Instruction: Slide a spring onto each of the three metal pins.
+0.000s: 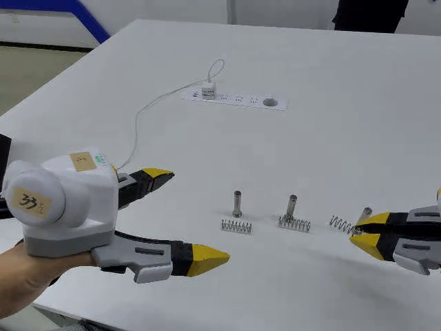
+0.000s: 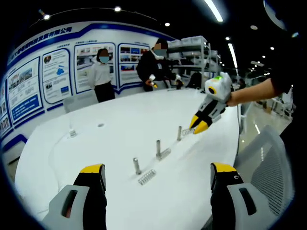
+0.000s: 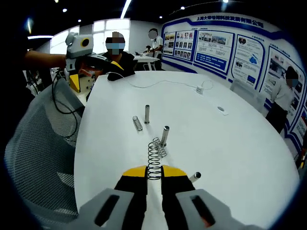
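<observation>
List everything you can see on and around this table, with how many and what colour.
Metal pins: three, silver, standing in a row on the table.
Springs: three, silver; two lying by the first two pins, the third gripped at the row's right end.
Table: one, white.
Socket panel: one, white, far side of the table.
Plug: one, white, in the panel.
Cable: one, white, trailing leftward.
Chair: one, grey mesh, beside the table.
Left gripper: one, grey with yellow tips, open.
Right gripper: one, same colours, shut on the third spring.
Hand: one, holding the left gripper.
</observation>
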Demonstrator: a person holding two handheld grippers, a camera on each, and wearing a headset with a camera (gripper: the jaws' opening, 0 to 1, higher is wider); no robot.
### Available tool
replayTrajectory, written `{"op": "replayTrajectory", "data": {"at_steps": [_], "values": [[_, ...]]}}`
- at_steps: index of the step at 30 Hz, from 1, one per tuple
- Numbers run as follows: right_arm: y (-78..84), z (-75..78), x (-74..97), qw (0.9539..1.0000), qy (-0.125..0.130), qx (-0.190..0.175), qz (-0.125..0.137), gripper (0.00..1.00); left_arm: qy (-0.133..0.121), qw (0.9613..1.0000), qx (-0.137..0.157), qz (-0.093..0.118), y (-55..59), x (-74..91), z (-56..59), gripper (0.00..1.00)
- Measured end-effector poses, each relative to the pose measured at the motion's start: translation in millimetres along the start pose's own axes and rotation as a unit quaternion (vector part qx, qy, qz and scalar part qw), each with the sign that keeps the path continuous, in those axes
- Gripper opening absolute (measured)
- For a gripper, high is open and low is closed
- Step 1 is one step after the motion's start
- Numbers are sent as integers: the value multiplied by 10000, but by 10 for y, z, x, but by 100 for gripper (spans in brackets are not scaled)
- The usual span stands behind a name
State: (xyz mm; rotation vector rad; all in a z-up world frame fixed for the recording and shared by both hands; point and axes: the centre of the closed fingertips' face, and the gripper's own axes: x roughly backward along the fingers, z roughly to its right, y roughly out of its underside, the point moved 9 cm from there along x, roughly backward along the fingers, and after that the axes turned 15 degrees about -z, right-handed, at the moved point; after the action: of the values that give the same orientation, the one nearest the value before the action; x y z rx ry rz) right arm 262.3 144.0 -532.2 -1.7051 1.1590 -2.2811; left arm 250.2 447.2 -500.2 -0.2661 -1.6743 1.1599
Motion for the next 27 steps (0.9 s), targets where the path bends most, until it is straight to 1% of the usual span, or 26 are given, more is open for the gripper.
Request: {"op": "replayTrajectory", "data": {"at_steps": [3, 6, 7, 9, 11, 14, 19, 22, 26, 27], "values": [[-103, -92, 63, 9998, -78, 156, 56, 10, 78, 9998, -183, 24, -52, -47, 64, 84], [-200, -177, 104, 9993, -112, 349, 74, 10, 187, 9995, -249, 47, -96, -89, 119, 84], [-230, -195, 117, 9992, -119, 376, 98, 10, 213, 9994, -274, 56, -107, -100, 134, 83], [-298, -242, 146, 9989, -291, 325, 197, 10, 265, 9991, -322, 79, -128, -129, 166, 82], [-333, -280, 177, 9981, -424, 314, 310, 10, 308, 9987, -387, 93, -145, -160, 201, 82], [-361, -331, 223, 9977, -452, 392, 308, 10, 386, 9980, -500, 75, -156, -200, 250, 79], [-422, -442, 261, 9961, -554, 592, 352, 10, 674, 9963, -491, 201, -181, -272, 370, 72], [-463, -533, 264, 9937, -650, 849, 349, 10, 845, 9944, -553, 305, -203, -310, 462, 66], [-529, -634, 272, 9904, -745, 1115, 341, 10, 1047, 9919, -644, 331, -220, -353, 551, 59], [-543, -647, 276, 9896, -736, 1180, 358, 10, 1109, 9910, -678, 323, -221, -357, 567, 57]]}}
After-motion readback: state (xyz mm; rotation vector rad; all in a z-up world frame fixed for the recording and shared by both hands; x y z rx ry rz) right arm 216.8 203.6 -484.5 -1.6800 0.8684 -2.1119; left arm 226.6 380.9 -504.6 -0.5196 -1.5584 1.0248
